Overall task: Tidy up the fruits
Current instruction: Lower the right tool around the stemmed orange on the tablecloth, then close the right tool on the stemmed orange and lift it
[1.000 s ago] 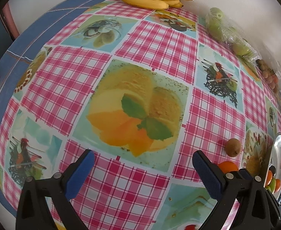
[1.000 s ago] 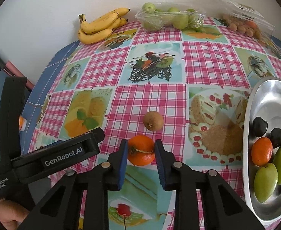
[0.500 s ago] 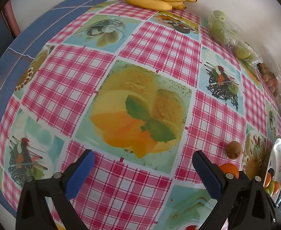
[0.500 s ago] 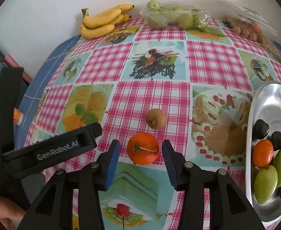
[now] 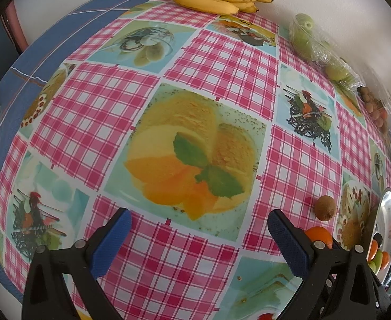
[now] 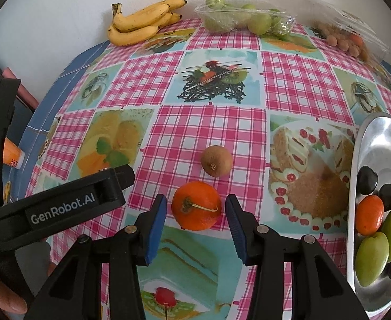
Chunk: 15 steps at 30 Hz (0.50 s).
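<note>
- Two blue pads of my right gripper (image 6: 195,214) stand apart with the orange (image 6: 196,206) between them, resting on the tablecloth (image 6: 211,122); the jaws have just been opening and neither pad touches it.
- My left gripper (image 5: 199,236) hangs wide open over bare cloth, so my right hand is the nearer one.
- Just beyond the orange lies the kiwi (image 6: 216,160), a little right of my line; its stem end faces me.
- Well to the right, the metal tray (image 6: 382,144) already holds fruit; its far side is cut off.
- Farthest off, bananas (image 6: 142,21) and bagged green fruit (image 6: 243,17) sit by the wall.
</note>
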Motion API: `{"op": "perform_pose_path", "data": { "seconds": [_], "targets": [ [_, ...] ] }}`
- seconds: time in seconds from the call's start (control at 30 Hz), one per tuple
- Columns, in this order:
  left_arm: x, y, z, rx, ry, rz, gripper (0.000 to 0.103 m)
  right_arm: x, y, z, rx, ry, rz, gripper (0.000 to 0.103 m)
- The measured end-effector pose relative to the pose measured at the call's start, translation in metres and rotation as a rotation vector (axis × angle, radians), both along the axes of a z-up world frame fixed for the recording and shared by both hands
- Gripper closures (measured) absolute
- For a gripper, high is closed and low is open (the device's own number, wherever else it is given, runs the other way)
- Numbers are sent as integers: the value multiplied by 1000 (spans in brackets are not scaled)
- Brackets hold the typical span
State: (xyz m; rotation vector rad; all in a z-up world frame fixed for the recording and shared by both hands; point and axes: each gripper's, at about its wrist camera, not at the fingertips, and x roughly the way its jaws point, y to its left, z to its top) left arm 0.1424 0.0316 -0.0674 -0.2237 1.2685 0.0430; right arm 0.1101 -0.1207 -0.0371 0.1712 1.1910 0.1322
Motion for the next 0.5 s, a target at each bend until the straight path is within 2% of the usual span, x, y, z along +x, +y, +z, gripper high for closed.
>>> {"op": "perform_pose_path", "data": {
  "seconds": [0.1, 0.2, 0.5],
  "targets": [
    [0, -2, -1, 4, 1, -2, 0, 1, 0, -1, 2, 3, -1, 57],
    [0, -4, -1, 7, 3, -5, 0, 2, 1, -1, 5, 5, 6, 64],
    [-1, -11, 4, 19, -7, -11, 0, -2, -6, 4, 39, 5, -4, 64]
  ]
}}
